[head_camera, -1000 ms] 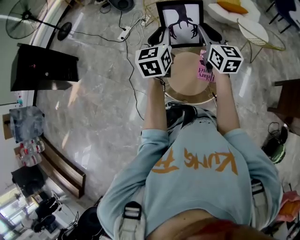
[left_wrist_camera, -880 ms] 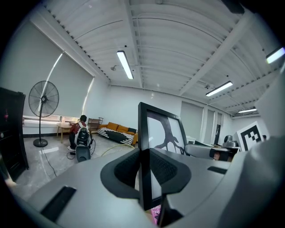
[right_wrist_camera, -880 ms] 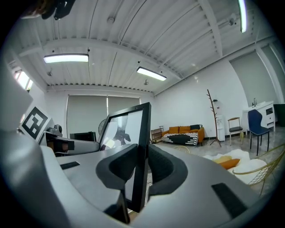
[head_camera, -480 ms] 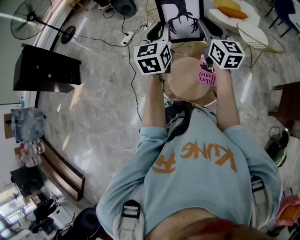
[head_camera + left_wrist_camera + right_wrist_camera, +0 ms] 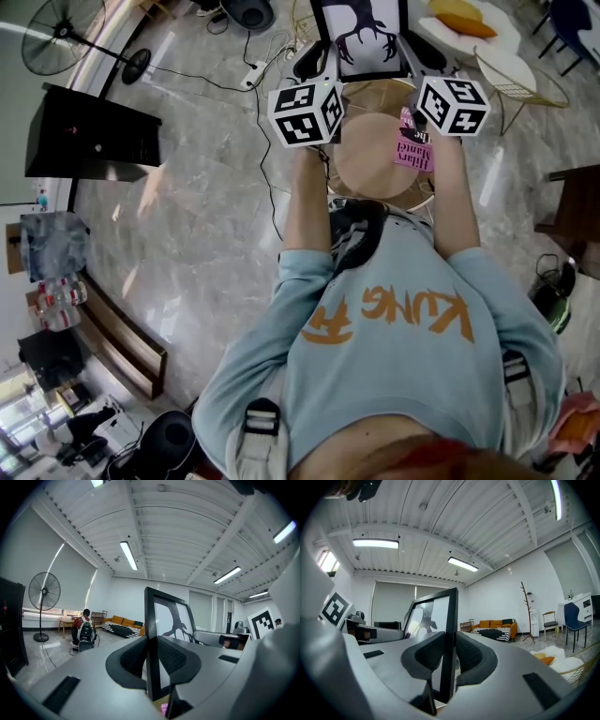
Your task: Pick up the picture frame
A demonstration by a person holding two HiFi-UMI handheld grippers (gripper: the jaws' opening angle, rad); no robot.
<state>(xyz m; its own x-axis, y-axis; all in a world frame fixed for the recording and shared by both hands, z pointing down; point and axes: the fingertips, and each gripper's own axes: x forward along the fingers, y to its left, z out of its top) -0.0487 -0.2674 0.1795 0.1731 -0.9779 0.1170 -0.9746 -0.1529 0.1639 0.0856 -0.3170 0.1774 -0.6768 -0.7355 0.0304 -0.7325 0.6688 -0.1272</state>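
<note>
The picture frame (image 5: 360,36) is black-edged with a white print of a dark antler-like shape. It hangs upright above the far rim of a small round wooden table (image 5: 375,150), held by both side edges. My left gripper (image 5: 323,58) is shut on its left edge (image 5: 151,634), the pads pressing each face. My right gripper (image 5: 405,58) is shut on its right edge (image 5: 451,639) in the same way. Both marker cubes sit close together over the table in the head view.
A pink booklet (image 5: 414,150) lies on the round table's right side. A black cabinet (image 5: 89,136) and a standing fan (image 5: 66,47) are to the left, cables and a power strip (image 5: 249,67) on the marble floor. A white round table (image 5: 469,28) stands at the far right.
Both grippers have risen with the frame between them; it now sits higher in the head view, its top cut off by the picture's edge. Little differs from half a second ago.
</note>
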